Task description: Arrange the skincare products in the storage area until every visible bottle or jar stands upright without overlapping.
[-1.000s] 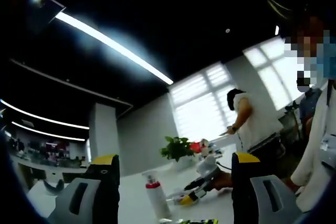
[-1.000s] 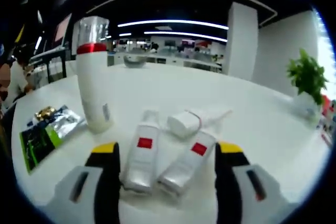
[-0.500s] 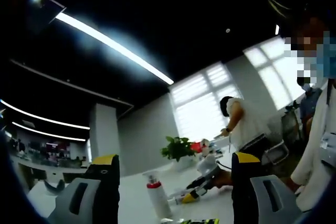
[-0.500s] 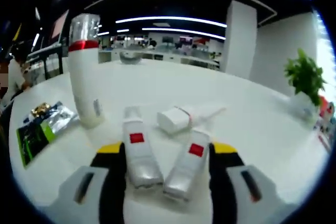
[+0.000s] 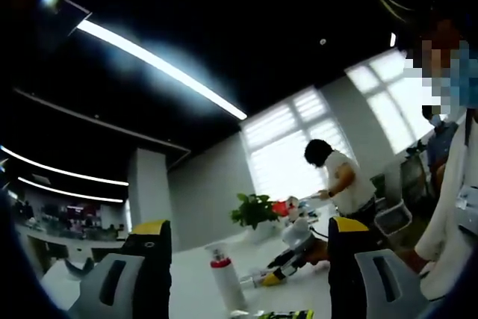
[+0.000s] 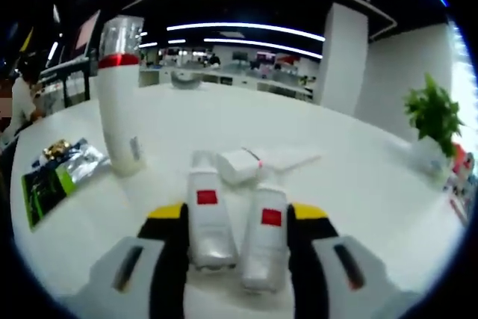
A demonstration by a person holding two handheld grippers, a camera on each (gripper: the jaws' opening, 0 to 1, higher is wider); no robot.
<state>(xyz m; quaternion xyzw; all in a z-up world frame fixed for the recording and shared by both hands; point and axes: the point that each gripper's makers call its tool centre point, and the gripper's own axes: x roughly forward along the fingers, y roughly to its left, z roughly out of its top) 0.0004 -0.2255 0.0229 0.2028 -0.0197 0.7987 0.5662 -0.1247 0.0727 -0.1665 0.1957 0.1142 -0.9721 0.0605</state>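
In the right gripper view, two white tubes with red squares lie side by side on the white table (image 6: 358,184): the left tube (image 6: 209,218) and the right tube (image 6: 265,233). My right gripper (image 6: 237,214) is open, its jaws close along the tubes' outer sides, with a thin gap between the tubes. A third white tube (image 6: 243,166) lies across just beyond them. A tall white bottle (image 6: 119,110) with a red band and clear cap stands upright to the left. My left gripper (image 5: 250,223) is open and empty, tilted up towards the ceiling, with the bottle (image 5: 222,285) low between its jaws.
A green and black sachet (image 6: 52,181) lies at the table's left edge. A potted plant (image 6: 433,117) stands at the far right. In the left gripper view, a person (image 5: 340,184) stands by the window and another in a white coat (image 5: 455,214) is close on the right.
My right jaws have narrowed around the two tubes. The tubes have swung from splayed to nearly parallel. The person by the window has shifted left.
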